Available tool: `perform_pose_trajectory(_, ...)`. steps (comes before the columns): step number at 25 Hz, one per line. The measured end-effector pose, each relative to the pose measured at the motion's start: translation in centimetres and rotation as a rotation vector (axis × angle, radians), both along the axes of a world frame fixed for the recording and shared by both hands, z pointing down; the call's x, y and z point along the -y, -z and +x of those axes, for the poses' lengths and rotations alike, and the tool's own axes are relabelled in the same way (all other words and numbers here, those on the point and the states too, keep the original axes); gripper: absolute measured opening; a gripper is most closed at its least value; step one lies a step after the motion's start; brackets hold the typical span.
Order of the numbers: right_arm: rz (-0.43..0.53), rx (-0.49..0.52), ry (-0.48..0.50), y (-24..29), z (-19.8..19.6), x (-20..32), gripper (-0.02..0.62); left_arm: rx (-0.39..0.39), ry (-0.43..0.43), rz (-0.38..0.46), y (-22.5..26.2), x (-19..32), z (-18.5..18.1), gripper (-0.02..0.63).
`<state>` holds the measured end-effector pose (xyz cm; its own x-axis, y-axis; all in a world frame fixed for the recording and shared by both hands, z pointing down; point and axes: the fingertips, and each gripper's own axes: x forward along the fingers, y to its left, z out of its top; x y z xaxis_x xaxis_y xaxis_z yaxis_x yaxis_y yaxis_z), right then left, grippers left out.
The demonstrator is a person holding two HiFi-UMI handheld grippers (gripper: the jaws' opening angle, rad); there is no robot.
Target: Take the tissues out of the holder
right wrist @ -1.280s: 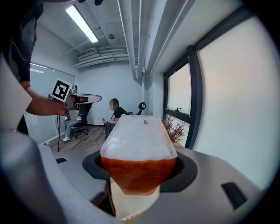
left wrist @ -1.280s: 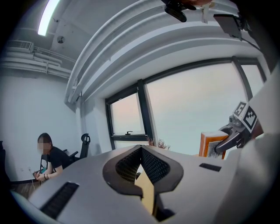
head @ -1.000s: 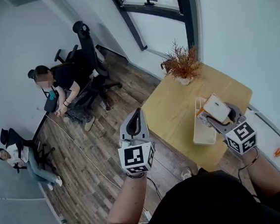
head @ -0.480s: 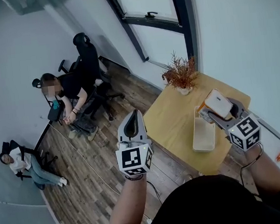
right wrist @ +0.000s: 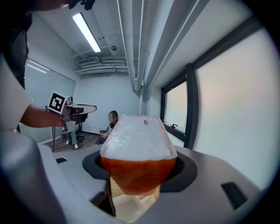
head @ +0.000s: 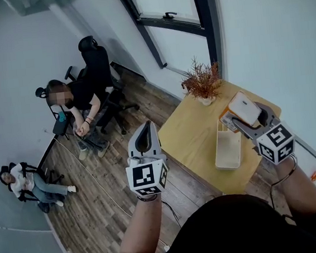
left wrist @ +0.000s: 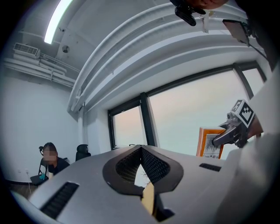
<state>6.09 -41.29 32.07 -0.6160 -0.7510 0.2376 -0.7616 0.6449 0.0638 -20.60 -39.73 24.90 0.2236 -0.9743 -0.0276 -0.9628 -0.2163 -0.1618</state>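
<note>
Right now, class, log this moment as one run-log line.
right tongs: shut on tissue pack, clear of holder | left tongs: shut, empty | holder: on table

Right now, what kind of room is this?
Likely an office or small meeting room: a swivel chair, a wooden table with a plant on it, and a large window.

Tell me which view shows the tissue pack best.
Head view: the whole tissue pack shows, held in the right tongs clear of the holder. Right gripper view shows its end close up; left gripper view, a small distant side.
</note>
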Motion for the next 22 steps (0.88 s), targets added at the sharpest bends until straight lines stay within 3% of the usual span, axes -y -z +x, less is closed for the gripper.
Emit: perform_pose_trajectory(22, 0.025, -0.039, -0.027, -0.2, 0.2, 0.2, 0.287, 0.000, -0.056, -0.014, -1.0, 0.1, 1.9, 0.005)
